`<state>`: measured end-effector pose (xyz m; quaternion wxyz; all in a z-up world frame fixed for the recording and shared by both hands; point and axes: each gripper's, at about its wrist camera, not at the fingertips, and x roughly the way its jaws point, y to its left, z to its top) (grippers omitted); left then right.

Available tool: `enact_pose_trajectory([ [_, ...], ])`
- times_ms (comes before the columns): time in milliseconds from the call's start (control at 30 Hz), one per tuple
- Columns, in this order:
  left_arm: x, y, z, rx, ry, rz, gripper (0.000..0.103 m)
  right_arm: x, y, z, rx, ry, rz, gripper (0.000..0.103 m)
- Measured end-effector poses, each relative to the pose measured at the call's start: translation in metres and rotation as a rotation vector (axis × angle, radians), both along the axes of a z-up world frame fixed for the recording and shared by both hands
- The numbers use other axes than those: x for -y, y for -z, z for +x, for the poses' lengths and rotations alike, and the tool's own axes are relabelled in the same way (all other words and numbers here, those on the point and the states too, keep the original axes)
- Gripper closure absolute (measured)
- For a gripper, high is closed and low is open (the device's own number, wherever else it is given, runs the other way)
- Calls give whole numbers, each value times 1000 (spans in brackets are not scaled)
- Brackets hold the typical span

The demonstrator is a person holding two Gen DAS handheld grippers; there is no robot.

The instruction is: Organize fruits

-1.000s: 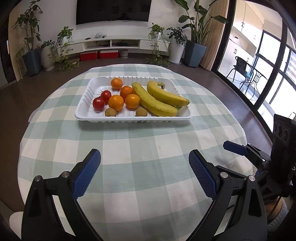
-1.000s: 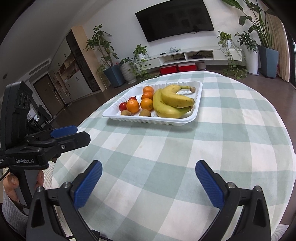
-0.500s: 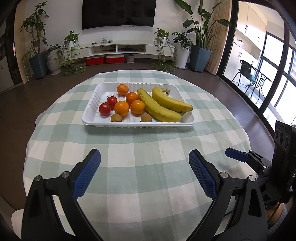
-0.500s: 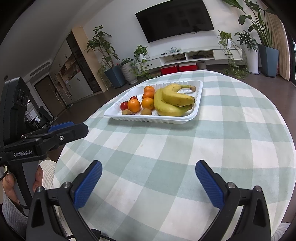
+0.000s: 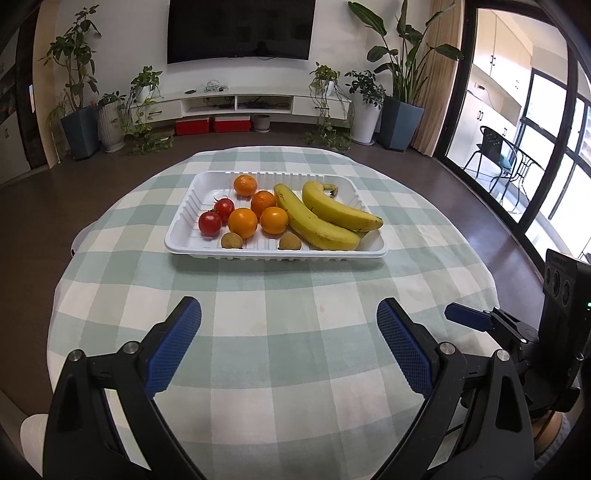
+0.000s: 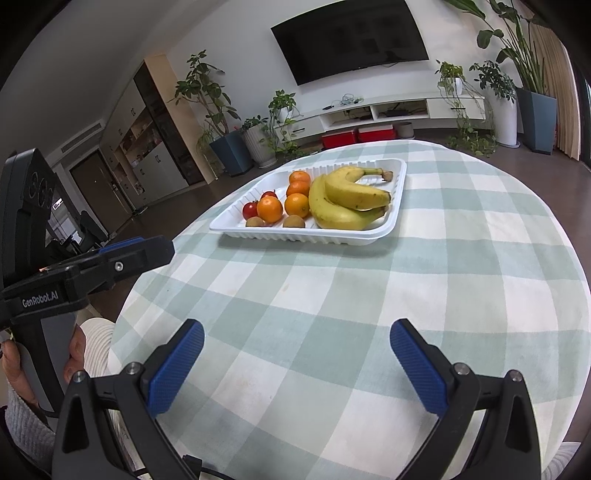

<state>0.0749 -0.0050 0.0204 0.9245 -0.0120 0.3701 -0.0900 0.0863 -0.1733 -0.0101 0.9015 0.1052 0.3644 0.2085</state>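
Nearest, left tool [image 5: 289, 343] wide open, blue pads [image 5: 173, 350] far apart, nothing between them, held above the checked cloth [image 5: 280, 295] on the round bench without touching it. Right tool [image 6: 296, 363] wide open too, empty, blue pads [image 6: 176, 367] spread above the same cloth. Off to the left in the right wrist view, a hand [image 6: 44, 363] with a grey knit sleeve wrapped around the handle of the left tool. Off to the right in the left wrist view, the blue tip and black body of the right tool, beside the bench edge. Farther on, well apart from both tools, a white tray [image 5: 184, 247] flat on the cloth. Inside, at the near edge, two small brown kiwis [image 5: 232, 240]. Just behind them, two red tomatoes [image 5: 209, 223] on the left side and four oranges [image 5: 242, 222] in the middle, close together. On the right side of the tray, two yellow bananas [image 5: 317, 225] side by side, touching. Beyond the bench, dark floor, then a low white shelf [image 5: 236, 105] with two red boxes [image 5: 212, 124] under it, green plants in pots [image 5: 79, 136] at both ends, and a black TV [image 5: 240, 29] on the wall.
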Motion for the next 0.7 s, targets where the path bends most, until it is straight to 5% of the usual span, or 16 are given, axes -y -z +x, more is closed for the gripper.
enact_pose_trajectory([
  [700,1,2,-7,32,-42,41,6,-4,-2,-3,6,-8,3,0],
])
